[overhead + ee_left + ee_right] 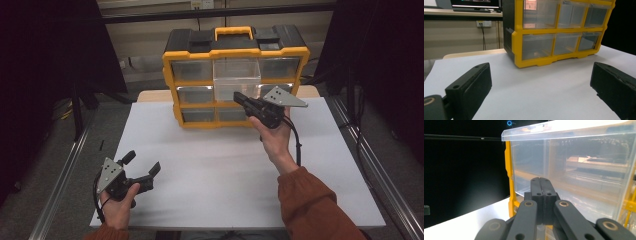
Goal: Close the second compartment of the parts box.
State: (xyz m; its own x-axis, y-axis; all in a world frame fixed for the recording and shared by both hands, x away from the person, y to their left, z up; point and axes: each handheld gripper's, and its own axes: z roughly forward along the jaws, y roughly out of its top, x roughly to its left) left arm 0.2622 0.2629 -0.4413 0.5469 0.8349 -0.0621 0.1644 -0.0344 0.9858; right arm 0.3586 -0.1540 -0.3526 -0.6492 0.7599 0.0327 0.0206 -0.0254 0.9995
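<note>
while the high view shows the right gripper (pixel 239 97) raised to the yellow parts organizer (pixel 235 75) with its tips at the lower front of the pulled-out clear drawer (pixel 237 76), the left gripper (pixel 142 167) waits low over the white table sheet (pixel 225 165) well short of the cabinet. along the left gripper's own view its jaws stand wide apart with nothing between them and the organizer far ahead. along the right gripper's view the jaws are pressed together, seemingly on nothing, with the drawer just beyond their tips, so the step looks like pushing it shut, and the next move calls for a straight, square push.
</note>
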